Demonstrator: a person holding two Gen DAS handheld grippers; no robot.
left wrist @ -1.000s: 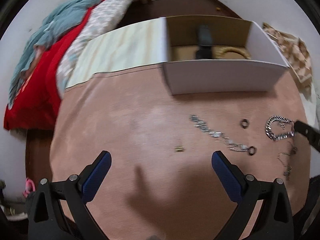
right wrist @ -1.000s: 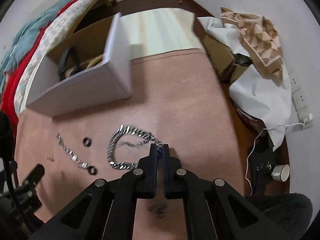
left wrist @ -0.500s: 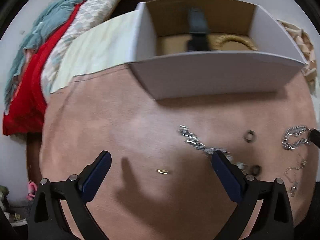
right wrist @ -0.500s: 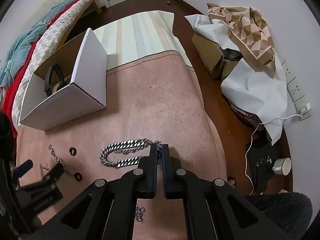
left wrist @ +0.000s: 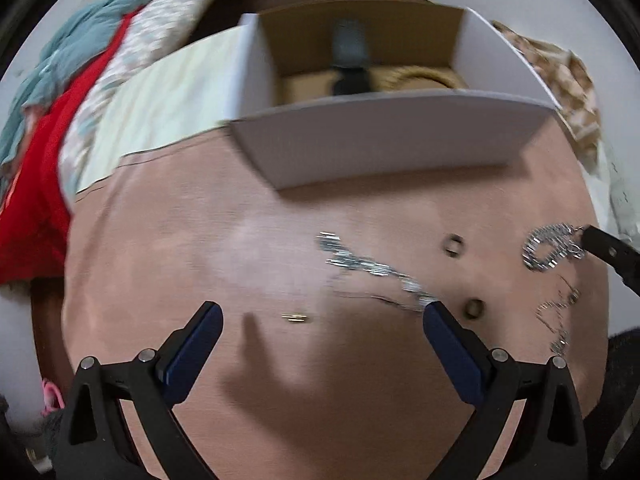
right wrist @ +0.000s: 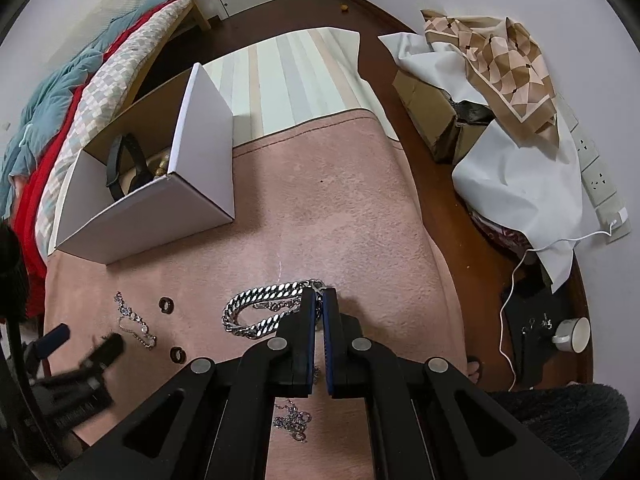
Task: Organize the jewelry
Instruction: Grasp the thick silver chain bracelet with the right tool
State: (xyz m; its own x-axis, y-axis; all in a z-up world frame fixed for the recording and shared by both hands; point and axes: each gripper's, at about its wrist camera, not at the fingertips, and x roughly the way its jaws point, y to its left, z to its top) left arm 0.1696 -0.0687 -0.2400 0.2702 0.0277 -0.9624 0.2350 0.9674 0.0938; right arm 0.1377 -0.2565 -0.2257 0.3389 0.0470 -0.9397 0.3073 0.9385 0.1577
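Note:
My right gripper [right wrist: 318, 294] is shut on the end of a thick silver chain [right wrist: 256, 312] and holds it lifted above the pink mat [right wrist: 340, 208]. The chain also shows in the left wrist view [left wrist: 550, 246]. My left gripper [left wrist: 322, 316] is open and empty, low over the mat. A thin jewelled bracelet [left wrist: 372, 268] [right wrist: 136, 322], two dark rings [left wrist: 454, 245] [left wrist: 475, 308] and a small gold piece [left wrist: 296, 318] lie ahead of it. A white cardboard box [right wrist: 160, 204] [left wrist: 380, 148] stands behind, holding a black band [right wrist: 124, 164] and a gold bangle [left wrist: 420, 78].
A thin necklace [right wrist: 292, 420] [left wrist: 556, 320] lies on the mat below my right gripper. A striped mat [right wrist: 296, 76] lies beyond the box. Bedding [right wrist: 60, 92] is at the left. Cardboard boxes under cloth [right wrist: 492, 92], a cable and a cup [right wrist: 570, 334] stand on the floor at the right.
My right gripper has risen with the silver chain, which now hangs clear of the mat. My left gripper has shifted over the mat toward the thin bracelet, still open.

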